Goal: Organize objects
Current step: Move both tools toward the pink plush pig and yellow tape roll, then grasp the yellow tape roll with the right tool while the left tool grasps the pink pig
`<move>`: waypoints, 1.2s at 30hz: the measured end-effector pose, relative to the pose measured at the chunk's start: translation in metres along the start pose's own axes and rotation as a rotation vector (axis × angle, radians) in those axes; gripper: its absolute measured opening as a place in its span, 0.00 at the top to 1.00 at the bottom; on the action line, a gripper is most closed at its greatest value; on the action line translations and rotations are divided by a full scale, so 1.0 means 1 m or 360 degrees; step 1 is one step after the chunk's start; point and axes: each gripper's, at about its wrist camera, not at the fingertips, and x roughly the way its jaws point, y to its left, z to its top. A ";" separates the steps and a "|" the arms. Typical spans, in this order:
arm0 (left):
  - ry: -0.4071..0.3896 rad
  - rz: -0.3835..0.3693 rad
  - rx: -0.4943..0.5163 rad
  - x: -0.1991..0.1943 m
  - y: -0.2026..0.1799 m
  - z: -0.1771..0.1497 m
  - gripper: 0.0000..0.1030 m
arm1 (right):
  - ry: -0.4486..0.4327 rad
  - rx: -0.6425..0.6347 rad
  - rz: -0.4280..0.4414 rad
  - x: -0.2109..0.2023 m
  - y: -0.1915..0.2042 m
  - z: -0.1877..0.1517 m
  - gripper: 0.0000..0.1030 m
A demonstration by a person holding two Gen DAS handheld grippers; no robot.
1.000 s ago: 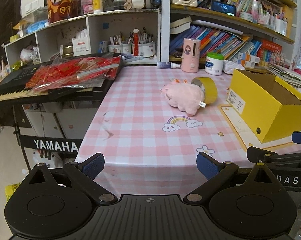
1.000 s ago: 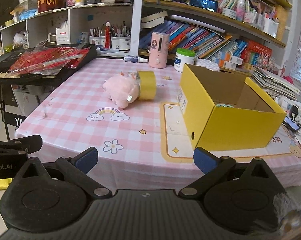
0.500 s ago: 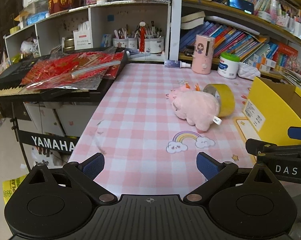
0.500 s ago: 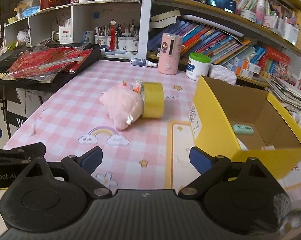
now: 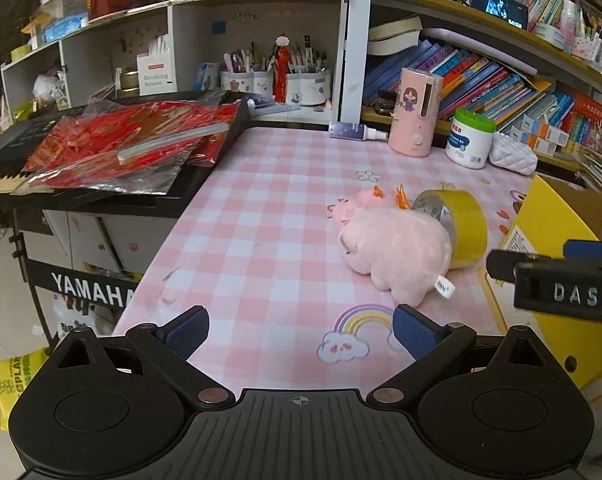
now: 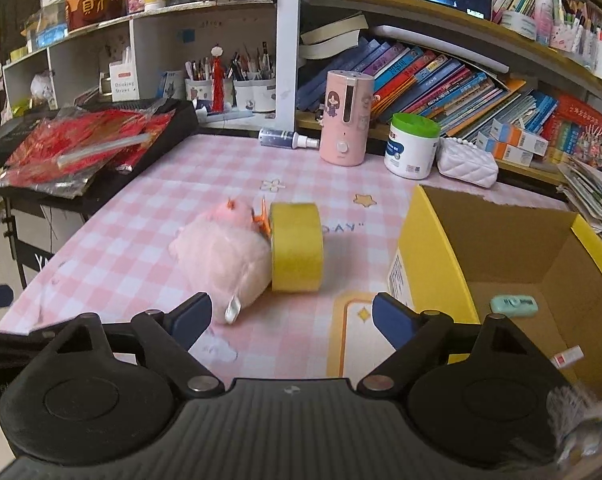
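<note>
A pink plush pig [image 6: 221, 254] lies on its side at the centre of a pink checked tablecloth [image 6: 149, 208], touching a roll of yellow tape [image 6: 297, 252] that stands on edge just right of it; in the left wrist view the pig [image 5: 397, 248] covers the lower left of the roll [image 5: 461, 232]. The left gripper [image 5: 301, 330] hovers over the cloth's near edge at lower centre with its jaws spread and nothing between them. The right gripper [image 6: 291, 320], jaws apart and just narrowing, holds nothing, with the pig's tagged end just beyond its left finger. At right, an open yellow cardboard box [image 6: 433, 248] is cut off by the frame edge; a mint-green object [image 6: 513, 306] and a small red-and-white item [image 6: 567, 356] lie inside, both too small to identify. A fuzzy grey shape at the lower right corner is blurred beyond recognition. Red foil packets [image 5: 129, 148] hide most of a Yamaha keyboard [image 5: 89, 292] at left.
</note>
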 end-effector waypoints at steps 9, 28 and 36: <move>0.0030 -0.0051 0.0039 0.030 -0.020 0.018 0.03 | 0.0058 0.0063 0.0091 0.049 -0.015 0.036 0.26; 0.0107 -0.0276 0.0039 0.080 -0.052 0.046 0.03 | 0.0053 0.0024 0.0104 0.092 -0.037 0.080 0.62; 0.0167 -0.0169 0.0087 0.121 -0.072 0.058 0.00 | -0.0106 -0.0014 0.0099 0.064 -0.048 0.094 0.62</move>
